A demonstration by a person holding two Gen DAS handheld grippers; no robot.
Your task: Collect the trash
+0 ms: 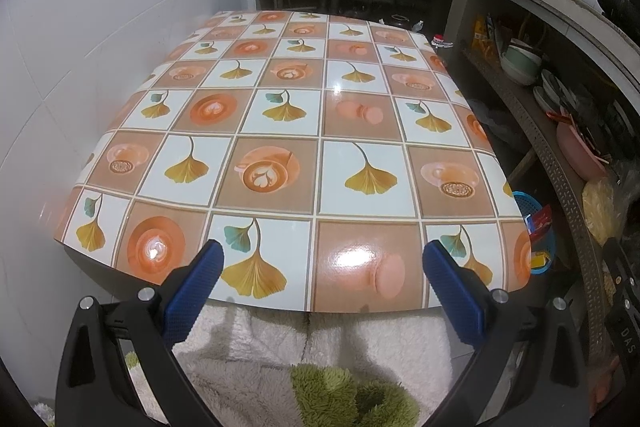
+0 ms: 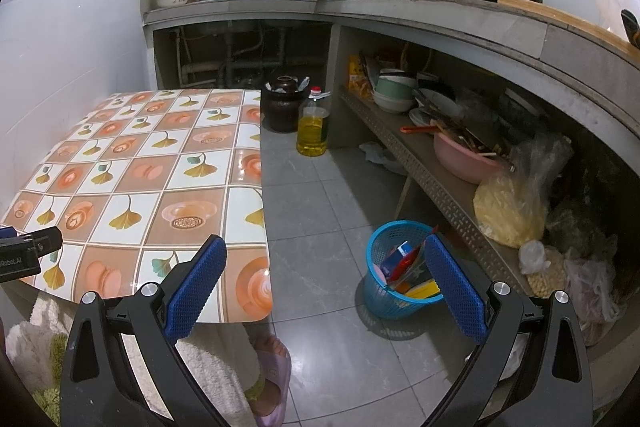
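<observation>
desk [image 1: 280,131]: patterned top, no loose item showing in either view

bin [image 2: 394,239]: blue mesh, on the floor right of the desk, below the shelf [image 2: 440,183]; holds wrappers [image 2: 404,263], red, blue and yellow, which look like the trash already gathered; also seen at the right edge of the left view [image 1: 524,203]

left gripper [image 1: 322,271]: over the near desk edge, fingers [image 1: 196,291] wide apart, nothing between them

right gripper [image 2: 324,267]: over the floor between desk and bin, fingers [image 2: 200,283] wide apart, nothing held

task state, judged: near its end or done, unless more trash lies out of view; pale plastic [image 2: 378,155] on the floor under the shelf may be a leftover, too unclear to tell

risks: bin is light and stands tilted, so a knock from the right gripper could tip it and spill the wrappers; oil bottle [image 2: 312,125] and jar [image 2: 282,103] stand on the floor near that plastic, and a careless reach could topple them; bags [image 2: 516,203] on the shelf could be mistaken for trash
</observation>
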